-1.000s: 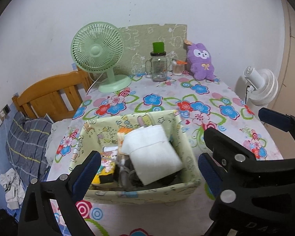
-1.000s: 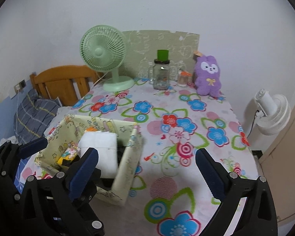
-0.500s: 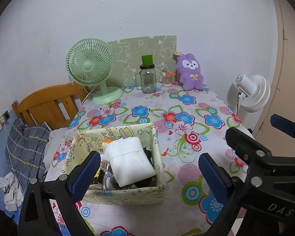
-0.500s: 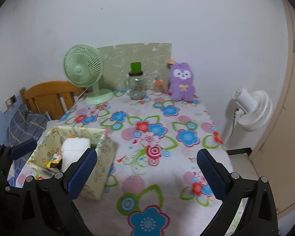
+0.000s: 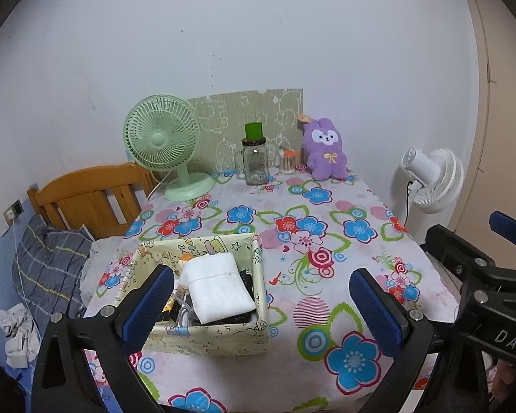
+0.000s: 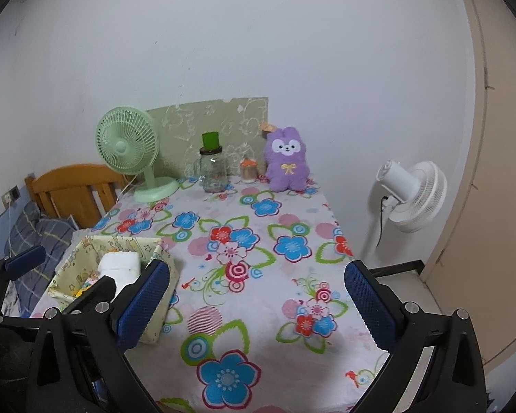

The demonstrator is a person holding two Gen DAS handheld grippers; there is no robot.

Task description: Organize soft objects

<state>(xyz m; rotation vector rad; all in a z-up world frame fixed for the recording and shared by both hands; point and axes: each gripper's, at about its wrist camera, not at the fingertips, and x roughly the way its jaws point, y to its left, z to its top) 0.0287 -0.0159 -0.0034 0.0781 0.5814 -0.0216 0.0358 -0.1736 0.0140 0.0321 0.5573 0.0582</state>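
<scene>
Clutter is lining the table's (image 6: 258, 296) twelve o'clock edge: green fan (image 6: 127, 144), glass jar (image 6: 214, 172), purple plush (image 6: 287, 160). Both the left gripper (image 5: 261, 309) and right gripper (image 6: 258, 306) are hovering spread wide, holding nothing. The fabric basket (image 5: 210, 340) is sitting at seven o'clock, carrying a folded white cloth (image 5: 216, 287).

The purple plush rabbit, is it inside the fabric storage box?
No, the purple plush rabbit sits upright at the table's far edge, well apart from the fabric box.

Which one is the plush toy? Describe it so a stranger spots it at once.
Start at the table with the flowered tablecloth and follow it to the far edge by the wall. There, right of the green desk fan, the glass jar and a small orange-lidded container, sits the purple plush bunny. It is the only furry purple thing, with a white face and yellow bow.
</scene>
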